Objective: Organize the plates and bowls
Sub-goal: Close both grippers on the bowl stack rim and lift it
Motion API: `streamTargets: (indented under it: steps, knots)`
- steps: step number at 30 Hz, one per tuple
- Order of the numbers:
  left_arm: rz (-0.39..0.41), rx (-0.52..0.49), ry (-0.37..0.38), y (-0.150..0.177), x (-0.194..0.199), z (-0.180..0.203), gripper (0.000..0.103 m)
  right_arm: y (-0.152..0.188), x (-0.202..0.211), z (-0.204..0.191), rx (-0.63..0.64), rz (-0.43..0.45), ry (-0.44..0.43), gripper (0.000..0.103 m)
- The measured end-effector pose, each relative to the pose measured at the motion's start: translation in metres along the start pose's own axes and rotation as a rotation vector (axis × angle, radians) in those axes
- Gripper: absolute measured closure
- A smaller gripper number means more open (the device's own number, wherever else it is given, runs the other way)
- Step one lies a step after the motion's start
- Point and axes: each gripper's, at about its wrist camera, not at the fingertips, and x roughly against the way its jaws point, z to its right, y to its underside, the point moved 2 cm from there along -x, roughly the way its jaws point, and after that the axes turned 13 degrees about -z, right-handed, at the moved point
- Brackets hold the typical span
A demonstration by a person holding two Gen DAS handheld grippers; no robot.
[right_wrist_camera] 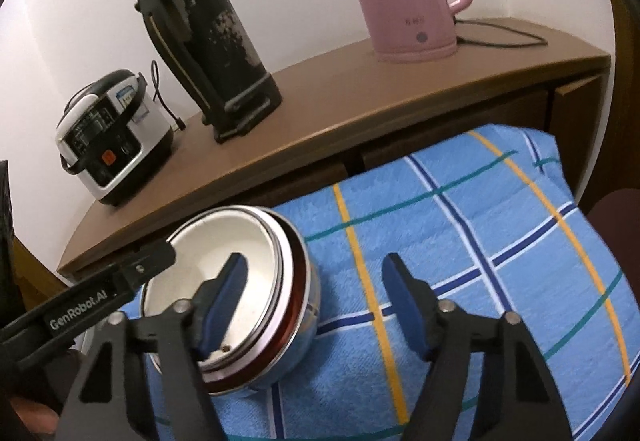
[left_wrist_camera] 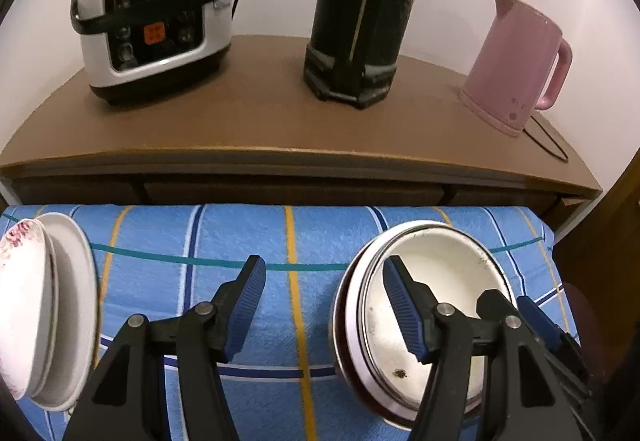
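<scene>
A stack of nested bowls [left_wrist_camera: 440, 269] stands on the blue checked cloth [left_wrist_camera: 240, 233]: a white enamel bowl inside a white-rimmed, a dark red and a steel one. My left gripper [left_wrist_camera: 324, 269] is open, straddling the stack's left rim, with one pad inside the top bowl and the other over the cloth. My right gripper [right_wrist_camera: 314, 261] is open too and straddles the right rim of the bowls [right_wrist_camera: 208, 241]; neither pad presses on it. Stacked white plates [left_wrist_camera: 68, 281], the top one flowered, lie at the cloth's left end.
Behind the cloth [right_wrist_camera: 480, 221] runs a brown counter [left_wrist_camera: 260, 113] against the wall. On it stand a rice cooker [left_wrist_camera: 156, 17], a tall black flask [left_wrist_camera: 360, 9] and a pink kettle [left_wrist_camera: 516, 65] with its cord. A dark wooden panel borders the right side.
</scene>
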Motion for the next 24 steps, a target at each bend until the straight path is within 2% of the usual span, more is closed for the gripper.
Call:
streamTargets:
  steps: [4, 7, 9, 11, 12, 19, 21, 24]
  knots:
    - [-0.021, 0.003, -0.001, 0.0, -0.009, 0.0, 0.039, 0.001, -0.006, -0.001, 0.002, -0.011, -0.005, 0.036]
    - [-0.037, 0.01, 0.001, 0.0, -0.015, 0.0, 0.039, 0.002, -0.012, -0.004, 0.01, -0.03, -0.006, 0.046]
    - [-0.043, 0.009, 0.001, 0.0, -0.019, 0.0, 0.039, 0.002, -0.016, -0.004, 0.007, -0.039, -0.008, 0.047]
    - [-0.053, 0.013, 0.015, 0.0, -0.022, 0.0, 0.039, 0.003, -0.017, -0.004, 0.002, -0.04, -0.011, 0.047]
    - [-0.058, 0.022, 0.029, -0.001, -0.024, -0.001, 0.039, 0.003, -0.018, -0.004, 0.003, -0.041, -0.01, 0.052]
    - [-0.057, 0.041, 0.062, -0.002, -0.028, -0.005, 0.04, 0.001, -0.023, -0.01, 0.002, -0.047, -0.033, 0.062]
    - [-0.058, 0.05, 0.083, -0.002, -0.029, -0.006, 0.043, 0.001, -0.024, -0.011, 0.003, -0.048, -0.041, 0.066]
    - [-0.066, 0.06, 0.122, -0.002, -0.031, -0.005, 0.05, 0.002, -0.024, -0.012, 0.0, -0.045, -0.045, 0.066]
